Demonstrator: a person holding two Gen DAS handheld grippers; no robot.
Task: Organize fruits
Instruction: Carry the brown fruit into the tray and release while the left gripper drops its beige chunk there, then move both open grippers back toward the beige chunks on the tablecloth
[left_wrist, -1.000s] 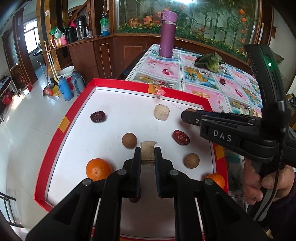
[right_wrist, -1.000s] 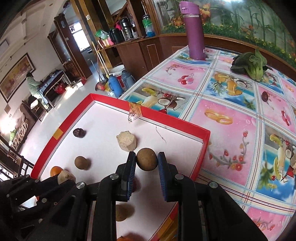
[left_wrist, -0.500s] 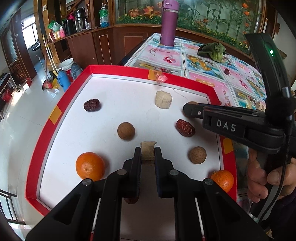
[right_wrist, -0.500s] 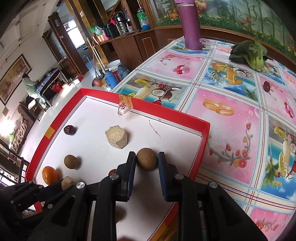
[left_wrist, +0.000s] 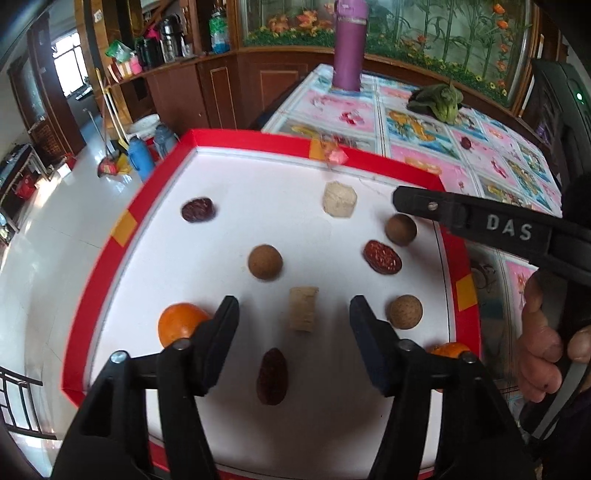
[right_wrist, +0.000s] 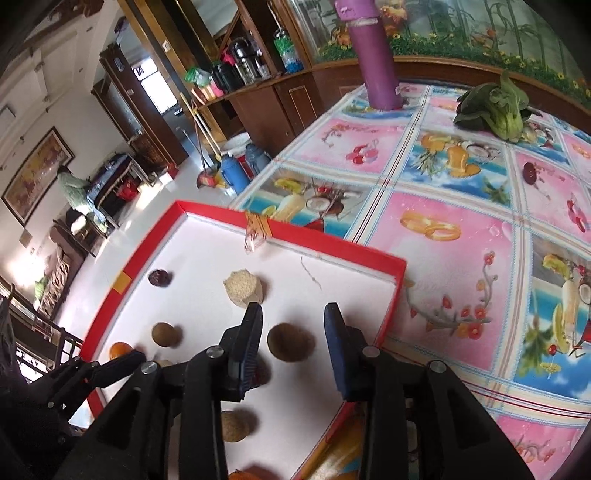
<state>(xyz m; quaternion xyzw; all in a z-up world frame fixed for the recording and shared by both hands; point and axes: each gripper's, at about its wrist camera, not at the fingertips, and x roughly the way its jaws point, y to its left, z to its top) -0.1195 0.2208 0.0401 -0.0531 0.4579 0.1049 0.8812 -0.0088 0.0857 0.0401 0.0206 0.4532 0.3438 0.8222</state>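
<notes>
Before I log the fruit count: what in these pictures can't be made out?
- Second orange, left wrist view: mostly hidden behind the left hand-held gripper.
- Red date, right wrist view: mostly covered by a finger of the right hand-held gripper.
- Orange, right wrist view: cut off by the bottom edge.

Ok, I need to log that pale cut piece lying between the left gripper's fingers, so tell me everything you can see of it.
The pale cut piece is a short tan chunk with flat cut ends and a rough, fibrous-looking surface. It lies on its side on the white floor of the red-rimmed tray, lengthwise away from the camera. The left gripper is open around it, and neither finger touches it. A dark red date lies nearer the camera, apart from it.
</notes>
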